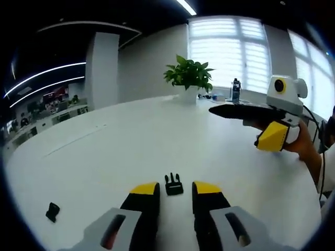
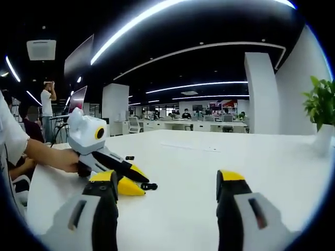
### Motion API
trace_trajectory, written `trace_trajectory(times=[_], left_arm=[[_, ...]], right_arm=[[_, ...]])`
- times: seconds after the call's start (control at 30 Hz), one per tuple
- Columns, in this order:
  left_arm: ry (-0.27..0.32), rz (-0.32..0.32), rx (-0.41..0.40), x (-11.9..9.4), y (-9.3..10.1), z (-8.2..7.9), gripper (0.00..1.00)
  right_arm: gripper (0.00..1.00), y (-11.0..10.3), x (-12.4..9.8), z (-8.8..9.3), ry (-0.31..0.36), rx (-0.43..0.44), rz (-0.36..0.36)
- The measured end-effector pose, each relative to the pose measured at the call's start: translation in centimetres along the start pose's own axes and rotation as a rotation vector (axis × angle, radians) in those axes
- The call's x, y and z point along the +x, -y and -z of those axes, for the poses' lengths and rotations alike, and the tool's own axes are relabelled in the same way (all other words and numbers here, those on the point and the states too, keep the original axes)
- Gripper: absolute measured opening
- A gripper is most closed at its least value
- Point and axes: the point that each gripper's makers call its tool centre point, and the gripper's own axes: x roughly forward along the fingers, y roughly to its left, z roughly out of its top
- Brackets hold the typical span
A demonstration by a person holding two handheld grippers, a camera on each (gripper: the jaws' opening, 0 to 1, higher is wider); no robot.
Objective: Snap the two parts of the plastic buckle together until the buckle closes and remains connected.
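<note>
The pronged half of the black buckle (image 1: pixel 174 184) lies on the white table (image 1: pixel 157 136), in the gap between my left gripper's (image 1: pixel 176 190) yellow tips; the jaws are open and not touching it. The other black buckle half (image 1: pixel 52 211) lies apart, far to the left. In the right gripper view the pronged half (image 2: pixel 149 185) sits just ahead of the left gripper (image 2: pixel 130 183), and the second half (image 2: pixel 129 157) lies beyond it. My right gripper (image 2: pixel 167 179) is open and empty, held above the table. It also appears at the right (image 1: pixel 272 137), held by a hand.
A potted plant (image 1: pixel 189 76) and a dark bottle (image 1: pixel 235 90) stand at the table's far edge by the windows. The plant (image 2: pixel 320 104) is at the right. A person's arm (image 2: pixel 47 151) holds the left gripper. People and desks are far behind.
</note>
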Motion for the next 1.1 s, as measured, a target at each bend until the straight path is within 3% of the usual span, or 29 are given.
trace_trajectory(times=[0.27, 0.7, 1.1], left_arm=[[0.005, 0.013, 0.015, -0.1, 0.0, -0.1, 0.12], [-0.003, 0.046, 0.013, -0.5, 0.3, 0.0, 0.12], [0.001, 0.113, 0.043, -1.3, 0.9, -0.1, 0.12]], right_arm=[[0.77, -0.1, 0.0, 0.1, 0.000, 0.000, -0.001], [0.76, -0.3, 0.1, 0.0, 0.004, -0.007, -0.005], [0.76, -0.1, -0.1, -0.1, 0.009, -0.006, 0.007]])
